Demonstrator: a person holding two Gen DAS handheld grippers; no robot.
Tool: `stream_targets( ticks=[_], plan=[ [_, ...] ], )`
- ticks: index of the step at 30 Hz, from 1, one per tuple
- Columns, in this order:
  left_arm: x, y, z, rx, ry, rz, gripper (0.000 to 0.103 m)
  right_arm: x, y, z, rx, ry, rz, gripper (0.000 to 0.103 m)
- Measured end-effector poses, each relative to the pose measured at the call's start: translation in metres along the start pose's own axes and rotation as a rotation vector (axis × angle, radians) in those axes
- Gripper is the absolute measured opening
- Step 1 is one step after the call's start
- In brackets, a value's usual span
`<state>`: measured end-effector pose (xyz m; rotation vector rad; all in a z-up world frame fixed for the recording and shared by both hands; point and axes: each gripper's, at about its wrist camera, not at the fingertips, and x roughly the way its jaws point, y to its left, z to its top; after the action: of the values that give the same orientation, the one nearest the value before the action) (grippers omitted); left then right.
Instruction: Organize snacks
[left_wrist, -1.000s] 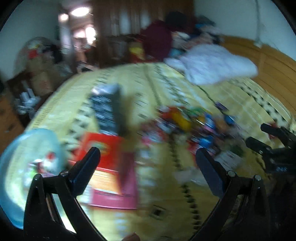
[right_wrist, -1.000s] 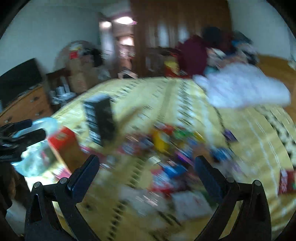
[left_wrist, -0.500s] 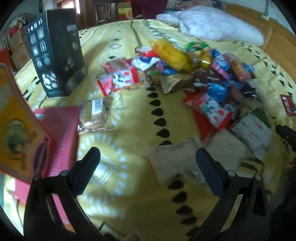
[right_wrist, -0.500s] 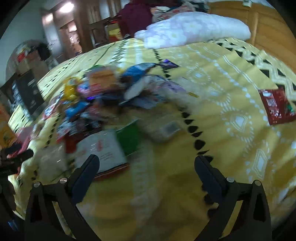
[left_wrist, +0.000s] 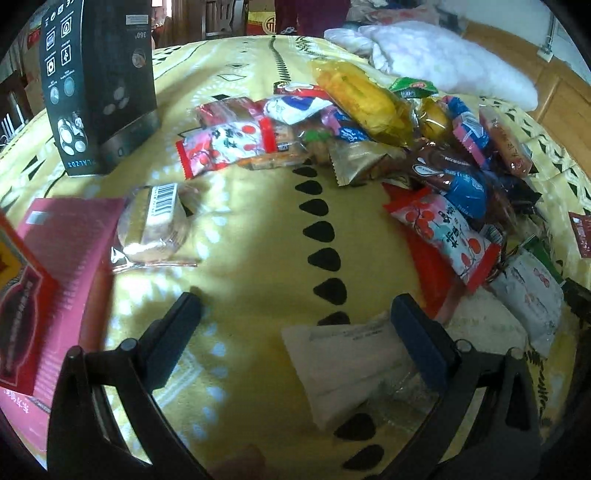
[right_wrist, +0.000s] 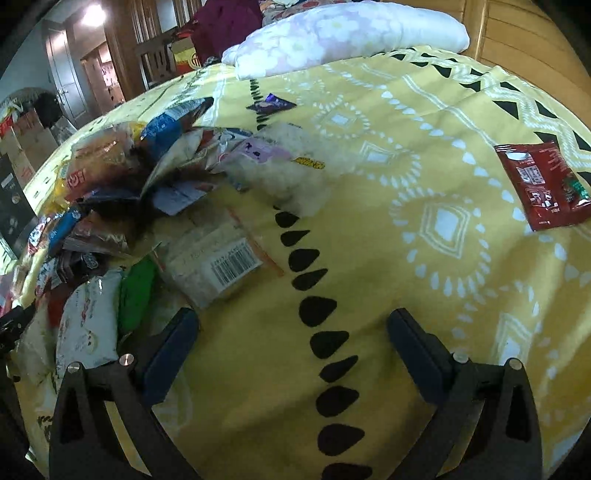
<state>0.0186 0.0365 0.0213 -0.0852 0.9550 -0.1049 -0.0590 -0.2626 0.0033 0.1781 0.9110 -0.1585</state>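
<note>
A home bedroom — yellow bedspread (right_wrist: 406, 155), pillow (right_wrist: 351, 33), wooden headboard (right_wrist: 517, 40), wooden doors (right_wrist: 66, 81).

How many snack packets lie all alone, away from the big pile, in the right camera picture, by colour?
Red packet: 1
Purple packet: 1
Total: 2

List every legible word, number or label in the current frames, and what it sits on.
"360°", printed upside down: tall black cardboard box.
Upside-down brand along that box's bottom edge: too blurred to read for certain.
Barcode digits: clear-wrapped pastry packet, unreadable.
Print on red-and-white cherry snack packs, dark red sachet: illegible.
</note>
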Motion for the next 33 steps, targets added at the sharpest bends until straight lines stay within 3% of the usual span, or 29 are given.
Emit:
stream_targets(
  ticks=[5, 33],
  plan=[
    [0.000, 0.001, 0.000, -0.003, -0.002, -0.002, 0.103, 0.006, 0.009, 0.000, -0.048, 0.020, -0.067, 0.103],
    [0.010, -0.004, 0.005, -0.019, -0.005, 0.066, 0.103, 0.016, 0.011, 0.001, -0.037, 0.007, -0.086, 0.103]
  ],
)
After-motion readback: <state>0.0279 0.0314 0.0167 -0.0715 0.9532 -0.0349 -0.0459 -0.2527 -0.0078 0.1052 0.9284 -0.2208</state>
